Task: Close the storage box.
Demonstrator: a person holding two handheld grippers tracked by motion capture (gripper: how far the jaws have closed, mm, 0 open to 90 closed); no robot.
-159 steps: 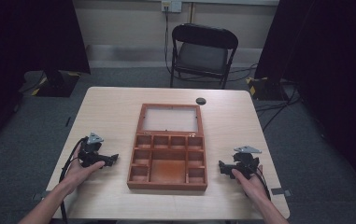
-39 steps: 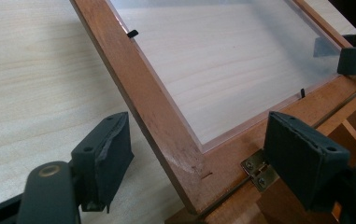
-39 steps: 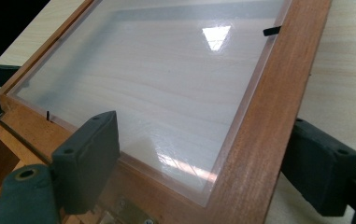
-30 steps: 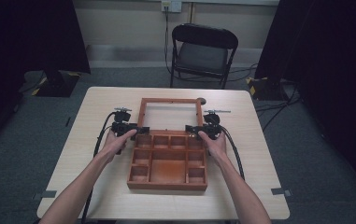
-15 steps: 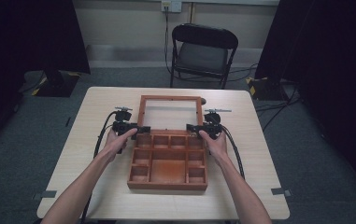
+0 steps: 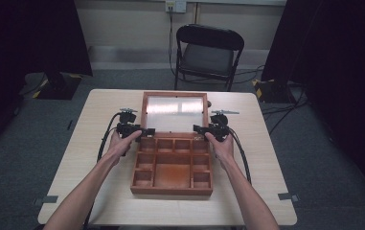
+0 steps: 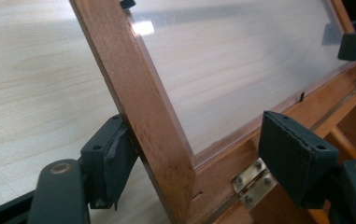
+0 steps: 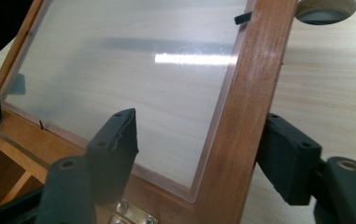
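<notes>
A wooden compartment box point(image 6: 170, 190) lies mid-table, its hinged lid point(image 6: 173, 94) with a clear pane tilted up at the far end. My left gripper point(image 6: 147, 131) straddles the lid's left side rail point(image 7: 143, 93) near the brass hinge point(image 7: 252, 179). Its outer pad touches the wood and the other pad stands off over the pane. My right gripper point(image 6: 197, 128) straddles the right rail point(image 8: 255, 84) the same way. Both pairs of jaws have just been closing with a rail between them. In their own views the left gripper point(image 7: 196, 135) and right gripper point(image 8: 199, 130) still show a gap.
A small round dark object point(image 8: 325, 9) sits on the light wooden table point(image 6: 98, 191) just beyond the lid's right corner. A black folding chair point(image 6: 209, 52) stands past the table's far edge. Cables trail from both grippers along the forearms.
Five seconds ago both grippers rested beside the box's near end. They have moved up to the hinge, and over the last second the lid's far edge has tilted higher.
</notes>
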